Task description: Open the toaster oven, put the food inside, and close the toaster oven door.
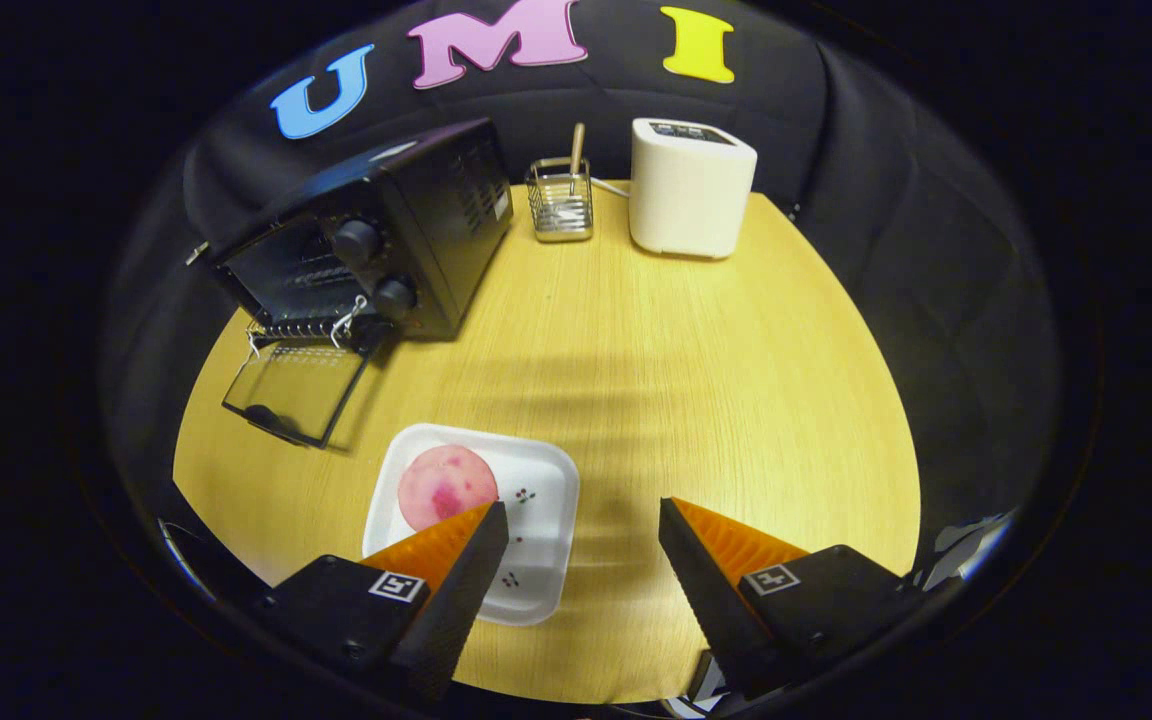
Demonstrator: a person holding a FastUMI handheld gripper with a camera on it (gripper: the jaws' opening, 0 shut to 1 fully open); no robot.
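Oven door down, food waiting on its tray, tongs wide open over the table.

Far left, the black toaster oven stands with its glass door dropped flat. Nearer, the pink round food lies on a white tray, just ahead of the left finger. The gripper gapes, holding nothing. Beyond: a wire basket and a white appliance.

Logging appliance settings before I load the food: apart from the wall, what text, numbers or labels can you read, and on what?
Nothing is legible.
White appliance, top panel: markings too small to read.
Toaster oven, side sticker and knobs: too blurred to read.
Gripper, open, one finger over the tray: square coded markers, no words.
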